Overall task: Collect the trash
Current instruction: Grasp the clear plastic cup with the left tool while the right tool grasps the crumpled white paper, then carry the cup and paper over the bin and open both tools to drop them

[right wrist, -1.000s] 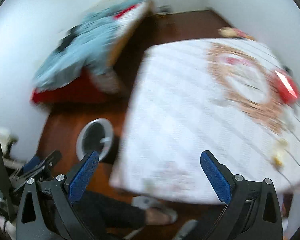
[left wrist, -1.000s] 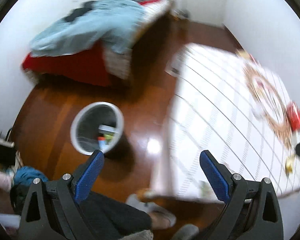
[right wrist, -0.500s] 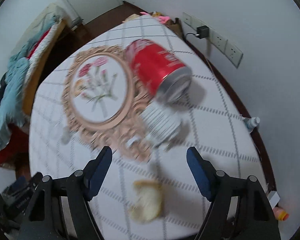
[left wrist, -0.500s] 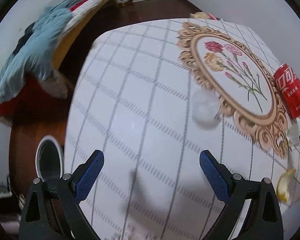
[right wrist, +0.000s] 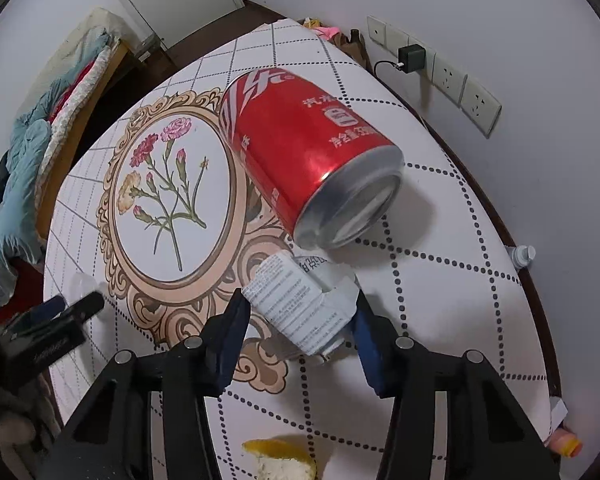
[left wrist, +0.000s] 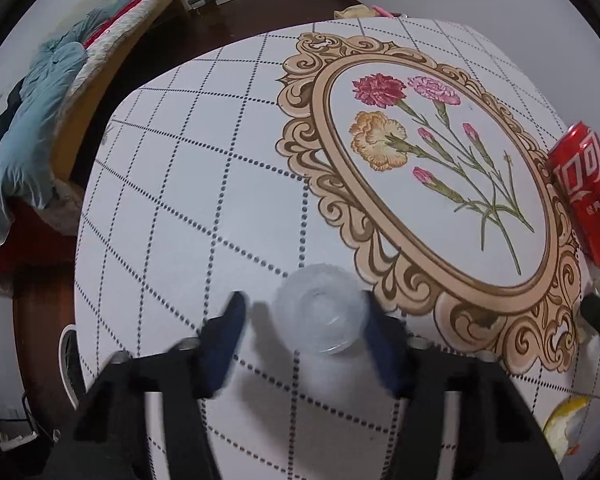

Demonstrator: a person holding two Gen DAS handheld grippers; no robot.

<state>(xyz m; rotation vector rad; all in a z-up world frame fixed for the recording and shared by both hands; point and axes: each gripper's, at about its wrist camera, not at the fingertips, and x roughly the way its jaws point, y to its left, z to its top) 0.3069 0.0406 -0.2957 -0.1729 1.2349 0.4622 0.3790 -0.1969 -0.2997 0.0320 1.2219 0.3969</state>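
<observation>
My left gripper (left wrist: 306,320) is down on the table (left wrist: 188,208), jaws apart around the clear plastic cup (left wrist: 320,308); right pad looks to be at the cup's wall, left pad just beside it with a gap, so not clamped yet. My right gripper (right wrist: 300,320) is also spread, straddling the torn white paper carton (right wrist: 300,308) printed with small text; pads sit just beside its sides, contact not certain. The red soda can (right wrist: 300,152) lies on its side just past the carton, base toward me, partly over the floral frame print; the citrus peel (right wrist: 280,460) sits near the table edge under my right gripper. The bin (left wrist: 66,364) shows only as a rim sliver on the floor off the table's left edge in the left view.

Step in hand, as I judge it: both tongs set for a grab, cup on the left, carton on the right. Next calls for closing each; go gently on the cup, thin plastic, likely to buckle or pop out; the carton is crumpled and should squash, so close well in. Then lift and carry both over to the bin; can and peel are left for later.
</observation>
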